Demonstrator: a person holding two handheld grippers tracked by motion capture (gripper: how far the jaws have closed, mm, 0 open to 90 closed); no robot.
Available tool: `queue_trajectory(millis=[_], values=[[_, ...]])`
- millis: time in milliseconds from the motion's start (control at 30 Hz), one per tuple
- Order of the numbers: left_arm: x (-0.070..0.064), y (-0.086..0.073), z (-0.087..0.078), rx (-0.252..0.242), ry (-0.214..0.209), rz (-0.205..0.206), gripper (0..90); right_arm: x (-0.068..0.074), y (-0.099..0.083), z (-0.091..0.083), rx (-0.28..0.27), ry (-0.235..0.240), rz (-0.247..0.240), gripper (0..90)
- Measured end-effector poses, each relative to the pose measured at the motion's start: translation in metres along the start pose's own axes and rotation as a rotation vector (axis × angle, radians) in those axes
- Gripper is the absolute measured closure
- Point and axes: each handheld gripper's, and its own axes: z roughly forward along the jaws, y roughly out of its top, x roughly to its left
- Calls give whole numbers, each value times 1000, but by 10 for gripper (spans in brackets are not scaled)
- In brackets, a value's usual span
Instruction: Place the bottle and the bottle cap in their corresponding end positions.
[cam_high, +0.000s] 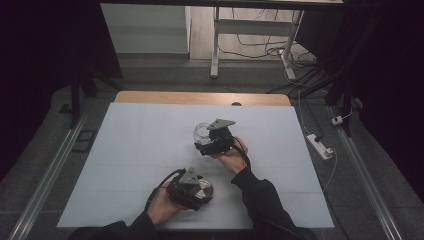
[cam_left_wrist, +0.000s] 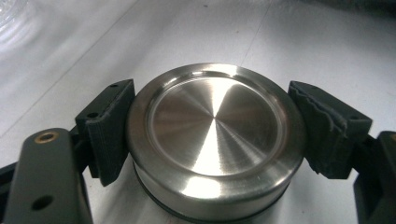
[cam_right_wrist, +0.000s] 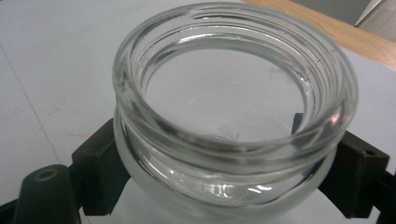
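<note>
Round brushed-steel lid (cam_left_wrist: 215, 140); clear, empty, open-mouthed glass jar (cam_right_wrist: 233, 121).

Brushed, glossy steel lid (cam_left_wrist: 215, 140); clear, smooth glass jar (cam_right_wrist: 233, 112); matt black ridged fingers (cam_left_wrist: 109, 128).

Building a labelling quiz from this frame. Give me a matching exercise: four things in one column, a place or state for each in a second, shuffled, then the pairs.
Things:
1. metal lid
2. glass jar
3. white mat
4. power strip

Places or states:
A. on the floor, right of the table
B. between the left gripper's jaws
C. open-topped, between the right gripper's jaws
D. covers the tabletop

Pairs: 1-B, 2-C, 3-D, 4-A
</note>
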Motion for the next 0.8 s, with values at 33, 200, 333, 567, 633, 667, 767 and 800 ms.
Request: queue_trajectory(millis=[33, 200, 333, 567, 633, 667, 767, 800], values=[[0, 0, 0, 7, 1, 0, 200, 0, -1, 1, 3, 3, 0, 152], [-1, 0, 2, 37, 1, 12, 199, 2, -4, 5, 16, 10, -6, 151], [-3, 1, 3, 57, -3, 28, 198, 1, -5, 4, 18, 17, 1, 149], [-3, 1, 4, 66, 3, 36, 190, 0, -6, 4, 23, 31, 0, 145], [-2, 1, 4, 62, -8, 30, 183, 0, -6, 4, 25, 30, 1, 144], [-1, 1, 4, 63, -12, 28, 183, 0, -6, 4, 25, 30, 1, 144], [0, 2, 4, 65, -11, 21, 154, 0, -5, 4, 29, 30, 0, 141], [0, 2, 3, 66, -11, 18, 148, 0, -6, 4, 27, 35, 2, 137]])
